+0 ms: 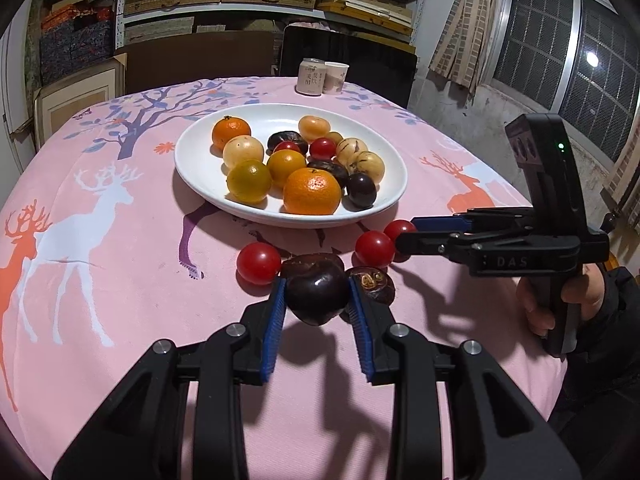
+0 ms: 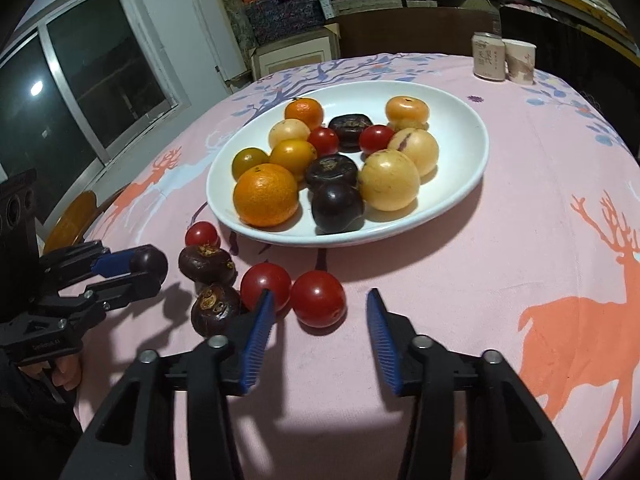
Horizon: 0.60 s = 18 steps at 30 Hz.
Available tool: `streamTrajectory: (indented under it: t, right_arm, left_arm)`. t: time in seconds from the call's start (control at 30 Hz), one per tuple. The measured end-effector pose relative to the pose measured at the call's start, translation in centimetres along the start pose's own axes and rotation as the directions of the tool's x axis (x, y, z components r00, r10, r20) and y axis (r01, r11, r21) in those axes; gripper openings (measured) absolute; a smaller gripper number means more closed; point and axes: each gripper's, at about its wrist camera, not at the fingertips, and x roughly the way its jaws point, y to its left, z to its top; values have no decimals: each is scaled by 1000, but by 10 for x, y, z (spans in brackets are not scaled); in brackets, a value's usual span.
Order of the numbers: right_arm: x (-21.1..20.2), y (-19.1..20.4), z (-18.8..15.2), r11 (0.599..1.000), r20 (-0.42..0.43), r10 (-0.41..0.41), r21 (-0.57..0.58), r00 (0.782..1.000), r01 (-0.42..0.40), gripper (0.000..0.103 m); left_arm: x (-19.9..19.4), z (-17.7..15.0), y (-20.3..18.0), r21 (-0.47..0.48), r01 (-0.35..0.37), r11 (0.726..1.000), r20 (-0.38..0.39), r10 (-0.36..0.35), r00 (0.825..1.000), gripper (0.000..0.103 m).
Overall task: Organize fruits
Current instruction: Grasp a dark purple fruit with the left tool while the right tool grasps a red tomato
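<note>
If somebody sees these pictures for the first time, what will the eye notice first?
First the white plate at the table's middle, heaped with orange, yellow, red and dark fruits. Then the left gripper in front of it, shut on a dark fruit, with red tomatoes loose on the pink deer-print tablecloth.

table: pink deer cloth | on it: white plate, loose cherry tomatoes, can, cup

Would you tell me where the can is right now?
The can stands upright at the far edge of the table, beyond the white plate, right beside a paper cup; in the right wrist view it sits upper right.
</note>
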Motion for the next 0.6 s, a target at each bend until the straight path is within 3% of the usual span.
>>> streamTrajectory:
  t: [0.27, 0.3, 0.6]
  right_arm:
    - [9, 12, 3, 998, -15, -40, -51, 999, 39, 37]
    - [10, 12, 3, 998, -15, -32, -55, 999, 31, 29]
    - [-1, 5, 4, 1000, 34, 13, -22, 999, -12, 28]
  left_arm:
    - [3, 0, 1, -7, 5, 1000, -10, -6, 1000, 31]
    - [3, 0, 1, -8, 6, 1000, -11, -6, 1000, 31]
    - [1, 1, 6, -26, 13, 1000, 7, -12, 1000, 31]
